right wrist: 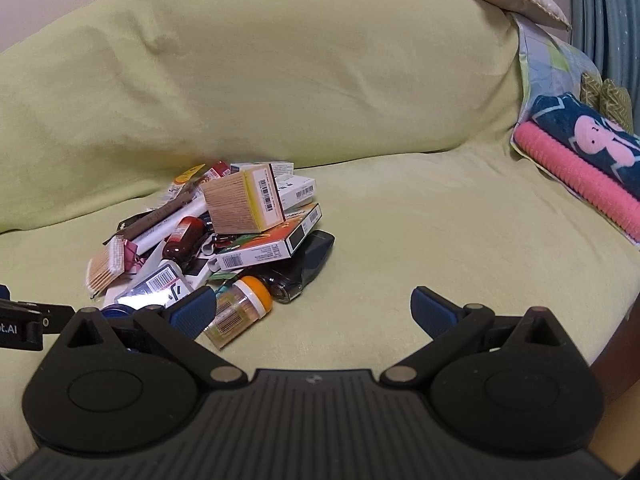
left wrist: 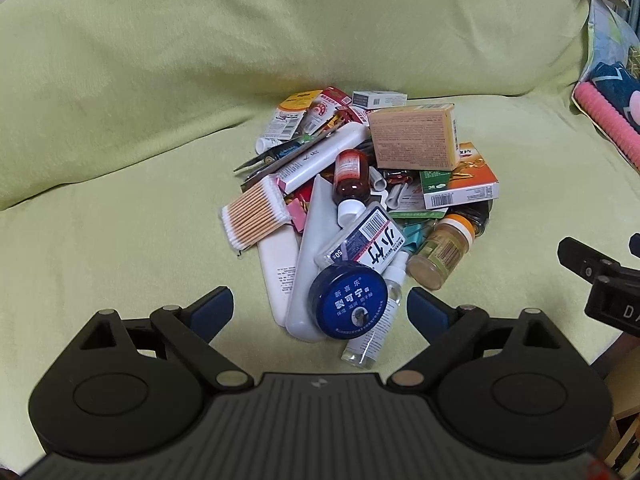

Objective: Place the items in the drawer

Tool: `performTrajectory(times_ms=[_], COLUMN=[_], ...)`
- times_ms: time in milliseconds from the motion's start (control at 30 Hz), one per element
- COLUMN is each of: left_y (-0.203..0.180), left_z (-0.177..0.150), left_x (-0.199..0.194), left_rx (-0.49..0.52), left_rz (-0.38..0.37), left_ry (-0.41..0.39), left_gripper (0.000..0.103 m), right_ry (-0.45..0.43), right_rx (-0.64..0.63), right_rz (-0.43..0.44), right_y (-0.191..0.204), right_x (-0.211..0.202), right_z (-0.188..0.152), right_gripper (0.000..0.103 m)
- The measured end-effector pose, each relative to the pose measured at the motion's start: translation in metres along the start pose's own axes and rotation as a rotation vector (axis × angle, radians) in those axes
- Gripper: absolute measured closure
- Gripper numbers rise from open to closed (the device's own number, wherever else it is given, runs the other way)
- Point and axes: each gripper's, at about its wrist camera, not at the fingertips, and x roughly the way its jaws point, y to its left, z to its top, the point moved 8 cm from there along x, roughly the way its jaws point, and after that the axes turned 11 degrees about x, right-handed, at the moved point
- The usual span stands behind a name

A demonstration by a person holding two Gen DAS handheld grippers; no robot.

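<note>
Both grippers are hovering with jaws spread wide and holding nothing. The pile of items [left wrist: 360, 208] is lying on the green sofa seat [right wrist: 420, 240]; no drawer is showing. The left gripper [left wrist: 320, 308] is facing the pile head-on, the blue tin [left wrist: 348, 306] sitting nearest between its jaws. The right gripper [right wrist: 312, 308] is sitting off to the pile's right, the orange-capped jar [right wrist: 240, 312] lying just beside its left finger.
</note>
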Motion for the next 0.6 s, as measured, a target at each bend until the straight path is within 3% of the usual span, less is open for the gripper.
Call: performTrajectory(times_ms=[233, 600], left_y=[0.012, 0.020], left_z=[0.004, -0.003], left_x=[0.005, -0.010], left_rx=[-0.038, -0.047], left_rz=[0.004, 0.042], left_ry=[0.018, -0.008], left_gripper=[0.009, 0.009], right_ry=[0.055, 0.031], right_rx=[0.035, 0.074], right_rz=[-0.048, -0.032], right_y=[0.000, -0.003], right_x=[0.004, -0.013], right_z=[0.002, 0.011], right_gripper=[0.001, 0.001])
